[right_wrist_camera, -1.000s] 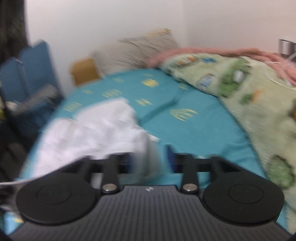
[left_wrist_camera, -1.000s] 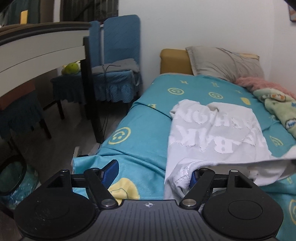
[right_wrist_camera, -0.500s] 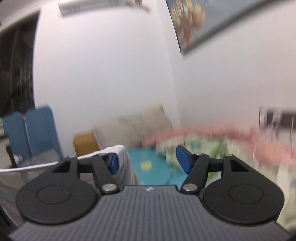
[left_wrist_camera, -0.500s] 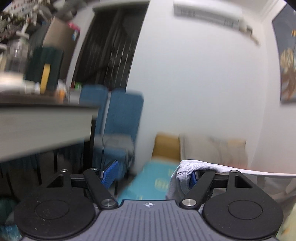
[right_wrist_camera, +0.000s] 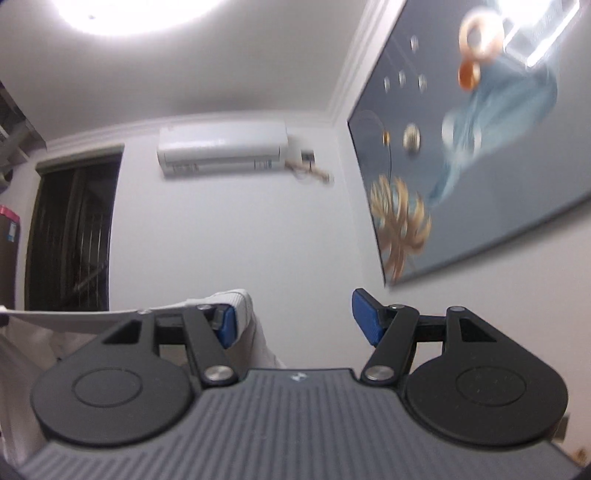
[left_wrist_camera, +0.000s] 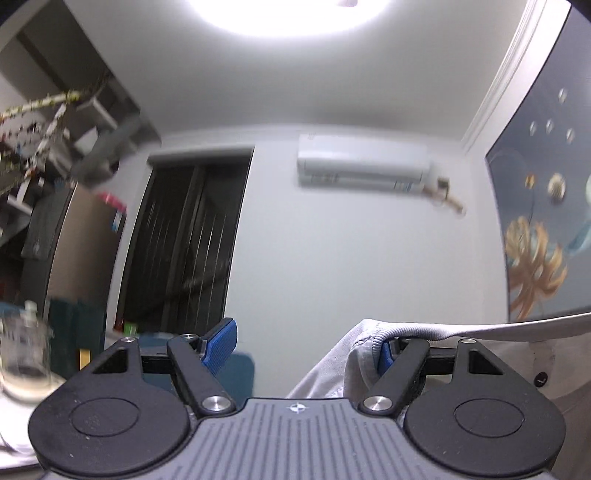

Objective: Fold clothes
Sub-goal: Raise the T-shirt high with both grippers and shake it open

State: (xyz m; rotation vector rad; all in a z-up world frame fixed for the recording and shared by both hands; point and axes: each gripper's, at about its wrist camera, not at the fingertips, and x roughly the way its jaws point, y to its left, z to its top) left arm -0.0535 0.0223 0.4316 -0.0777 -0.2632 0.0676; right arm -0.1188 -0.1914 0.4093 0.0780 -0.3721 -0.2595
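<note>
A white shirt hangs by its ribbed hem over the right finger of my left gripper. Its edge runs taut off to the right. The same white shirt is hooked over the left finger of my right gripper, and its edge stretches away to the left. Both grippers are open, jaws wide apart, with only air between the blue pads. Each is raised and tilted up toward the far wall. The rest of the shirt hangs below, out of sight.
An air conditioner is mounted high on the far wall beside a dark doorway. A large picture hangs on the right wall. A glass jar and cluttered shelves are at the left. A bright ceiling lamp is overhead.
Both grippers have risen from just over the bed and tilted up toward the wall and ceiling. The shirt, hooked on one finger of each, has come up off the bed with them.
</note>
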